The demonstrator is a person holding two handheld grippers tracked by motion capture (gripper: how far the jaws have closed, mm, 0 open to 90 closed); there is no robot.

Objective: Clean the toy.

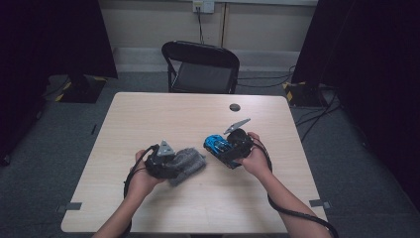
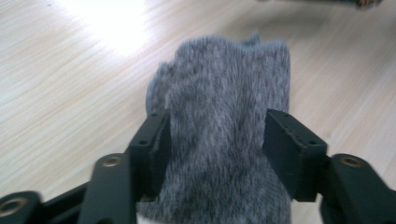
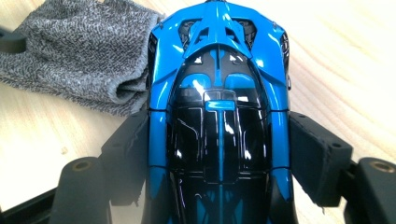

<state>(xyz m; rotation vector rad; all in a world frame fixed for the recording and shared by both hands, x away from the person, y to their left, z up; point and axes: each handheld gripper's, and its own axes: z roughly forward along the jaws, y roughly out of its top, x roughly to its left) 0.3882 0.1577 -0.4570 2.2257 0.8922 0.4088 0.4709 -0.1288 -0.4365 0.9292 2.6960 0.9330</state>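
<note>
Your two forearms come in nearest the high camera, each hand wrapped round a gripper over the light wooden table (image 1: 148,114).

Your left gripper (image 2: 217,135) is pinching a grey fuzzy cloth (image 2: 224,116). In the left gripper view both jaws press against the sides of the bunched fabric, which runs between them and spills out past their tips onto the tabletop. From above, the cloth (image 1: 188,163) lies just ahead of that gripper (image 1: 161,158), toward your other hand.

Your right gripper (image 3: 217,144) is pinching a glossy blue and black toy car (image 3: 218,116). In the right gripper view the car sits lengthwise between the jaws, one pad against each flank, its far end reaching well beyond the tips. That far end lies just beside a folded corner of the cloth (image 3: 84,56), up and left of the jaws; whether the two touch cannot be told. From above, the car (image 1: 217,145) sticks out of the right gripper (image 1: 237,146) toward the cloth.

Beyond both grippers, a small dark round disc (image 1: 235,107) lies on the table near its far edge, and a black folding chair (image 1: 200,67) stands behind the table.
</note>
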